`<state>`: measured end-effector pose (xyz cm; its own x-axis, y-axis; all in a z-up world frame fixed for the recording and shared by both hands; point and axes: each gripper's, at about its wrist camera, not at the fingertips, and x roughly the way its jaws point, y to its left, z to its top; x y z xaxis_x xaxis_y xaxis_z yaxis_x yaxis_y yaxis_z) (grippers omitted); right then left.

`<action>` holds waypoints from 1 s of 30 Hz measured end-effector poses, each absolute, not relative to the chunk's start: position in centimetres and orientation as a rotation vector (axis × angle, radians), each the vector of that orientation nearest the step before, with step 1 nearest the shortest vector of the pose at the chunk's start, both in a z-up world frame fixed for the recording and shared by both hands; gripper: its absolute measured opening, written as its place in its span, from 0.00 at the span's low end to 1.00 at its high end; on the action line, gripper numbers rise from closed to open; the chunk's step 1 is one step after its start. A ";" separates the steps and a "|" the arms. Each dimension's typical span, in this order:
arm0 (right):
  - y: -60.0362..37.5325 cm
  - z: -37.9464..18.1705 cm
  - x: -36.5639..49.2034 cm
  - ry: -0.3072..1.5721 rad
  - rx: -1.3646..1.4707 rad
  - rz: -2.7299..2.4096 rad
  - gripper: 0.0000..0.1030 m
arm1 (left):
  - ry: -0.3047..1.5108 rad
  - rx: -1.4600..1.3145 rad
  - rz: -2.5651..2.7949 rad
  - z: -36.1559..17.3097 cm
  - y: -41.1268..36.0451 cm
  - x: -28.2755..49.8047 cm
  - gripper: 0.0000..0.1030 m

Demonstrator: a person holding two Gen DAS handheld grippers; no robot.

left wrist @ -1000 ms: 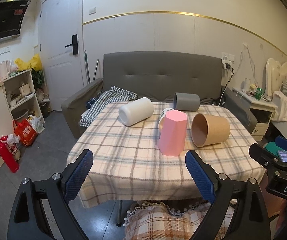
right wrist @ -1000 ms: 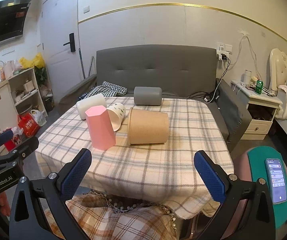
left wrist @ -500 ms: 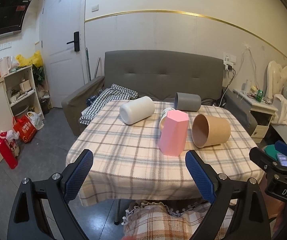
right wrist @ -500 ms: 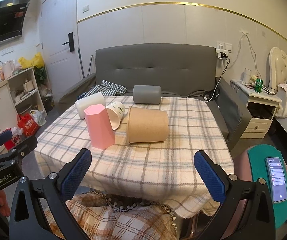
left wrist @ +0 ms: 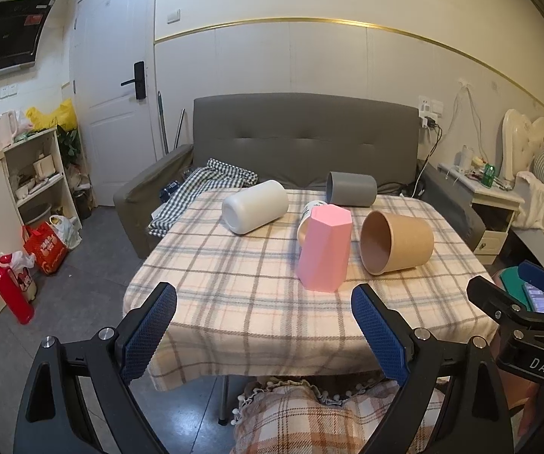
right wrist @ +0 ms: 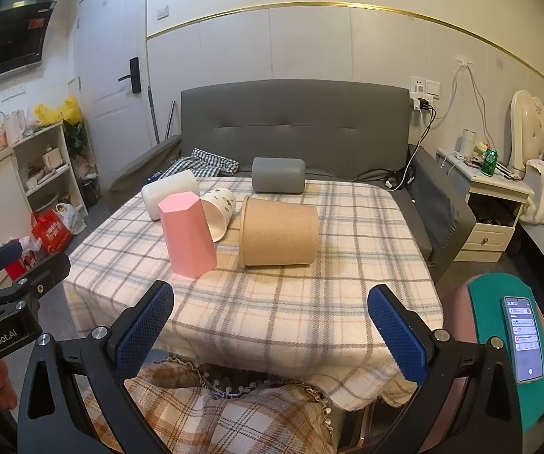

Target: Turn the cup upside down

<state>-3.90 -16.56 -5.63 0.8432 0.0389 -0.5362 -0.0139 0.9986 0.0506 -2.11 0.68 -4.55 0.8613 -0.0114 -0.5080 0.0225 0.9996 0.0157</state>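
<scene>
Plaid-clothed table point(left wrist: 234, 302) before grey sofa point(left wrist: 302, 132); my grippers hang back at near edge. Left to right in left wrist view: white cup point(left wrist: 254, 207) on side, far left; small printed cup point(right wrist: 219, 212) on side behind pink cup point(left wrist: 324, 247); pink cup stands mouth-down, looks done; grey cup point(left wrist: 351, 188) on side, far; brown cup point(left wrist: 396, 241) on side, right. Left gripper point(left wrist: 264, 325) jaws spread, empty. Right gripper point(right wrist: 272, 325) jaws spread, empty. I judge four cups left, none yet approached.
</scene>
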 end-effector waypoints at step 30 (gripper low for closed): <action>-16.3 -5.9 -4.1 0.573 0.046 0.030 1.00 | 0.534 0.024 -0.016 -5.0 0.8 -2.4 0.93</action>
